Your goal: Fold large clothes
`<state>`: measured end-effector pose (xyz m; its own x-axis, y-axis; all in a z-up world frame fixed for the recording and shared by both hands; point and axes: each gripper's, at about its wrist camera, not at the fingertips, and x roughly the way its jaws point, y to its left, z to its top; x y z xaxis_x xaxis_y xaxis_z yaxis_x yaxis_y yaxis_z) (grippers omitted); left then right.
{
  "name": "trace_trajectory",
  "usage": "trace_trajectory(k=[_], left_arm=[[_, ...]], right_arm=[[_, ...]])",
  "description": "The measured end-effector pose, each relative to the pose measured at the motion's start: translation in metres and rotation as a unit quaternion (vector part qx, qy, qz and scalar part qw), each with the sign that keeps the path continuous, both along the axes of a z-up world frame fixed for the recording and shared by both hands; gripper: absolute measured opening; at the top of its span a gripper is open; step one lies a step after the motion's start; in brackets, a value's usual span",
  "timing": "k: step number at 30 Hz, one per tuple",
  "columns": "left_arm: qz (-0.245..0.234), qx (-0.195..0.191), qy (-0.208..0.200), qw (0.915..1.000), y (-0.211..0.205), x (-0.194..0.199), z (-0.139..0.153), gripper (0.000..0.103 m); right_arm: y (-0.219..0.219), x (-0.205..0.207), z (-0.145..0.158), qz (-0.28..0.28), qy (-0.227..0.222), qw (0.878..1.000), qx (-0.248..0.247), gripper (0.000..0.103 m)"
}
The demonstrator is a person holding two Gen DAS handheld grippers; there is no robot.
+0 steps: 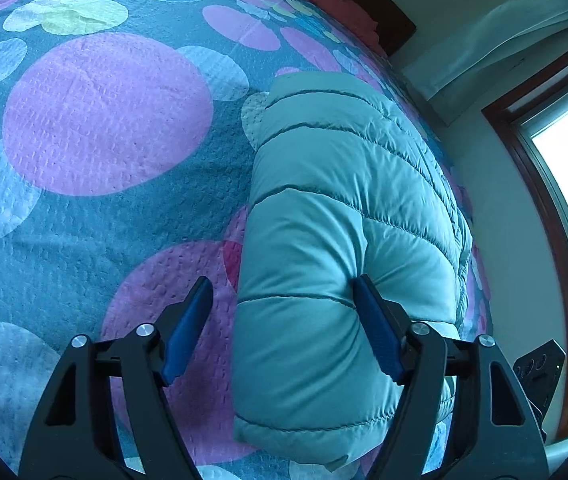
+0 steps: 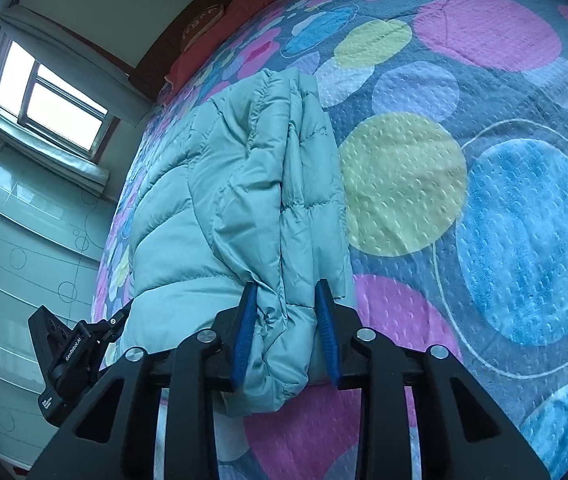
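Right gripper (image 2: 287, 328) pinches the puffer jacket (image 2: 244, 200) fold (left gripper (image 1: 284, 328) gapes, straddling its edge).

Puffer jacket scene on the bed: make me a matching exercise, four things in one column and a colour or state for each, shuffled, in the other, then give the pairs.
Things:
1. puffer jacket
2. left hand-held gripper
3. right hand-held gripper
4. bedspread

Colour or state:
A. jaws wide apart, one finger resting against the fabric
B. pale teal, quilted, folded into a long bundle
C. patterned with pink, blue and yellow circles
D. closed on a bunched end of the jacket

Pairs: 1-B, 2-A, 3-D, 4-C
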<state>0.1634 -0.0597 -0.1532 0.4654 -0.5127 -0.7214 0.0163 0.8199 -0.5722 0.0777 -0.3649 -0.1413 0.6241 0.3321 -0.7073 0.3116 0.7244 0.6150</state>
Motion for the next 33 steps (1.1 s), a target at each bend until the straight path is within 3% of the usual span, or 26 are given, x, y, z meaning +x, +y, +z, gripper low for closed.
trace_trajectory(k=[4,25,31,33], left_arm=[[0.004,0.009,0.001,1.0000,-0.006,0.001,-0.004,0.062],[0.041,-0.007,0.006,0.9991,-0.007,-0.004,-0.009,0.064],[0.060,-0.057,0.039,0.9958,0.014,-0.008,-0.007,0.072],[0.076,-0.079,0.049,0.9928,0.023,-0.006,-0.003,0.074]], right_arm=[[-0.001,0.004,-0.012,-0.003,0.007,1.000,0.003,0.024],[0.007,-0.024,-0.039,-0.061,-0.037,0.997,0.030,0.021],[-0.010,-0.041,-0.035,-0.075,-0.046,0.994,0.067,0.033],[-0.018,-0.049,-0.021,-0.093,-0.053,0.993,0.055,0.050]])
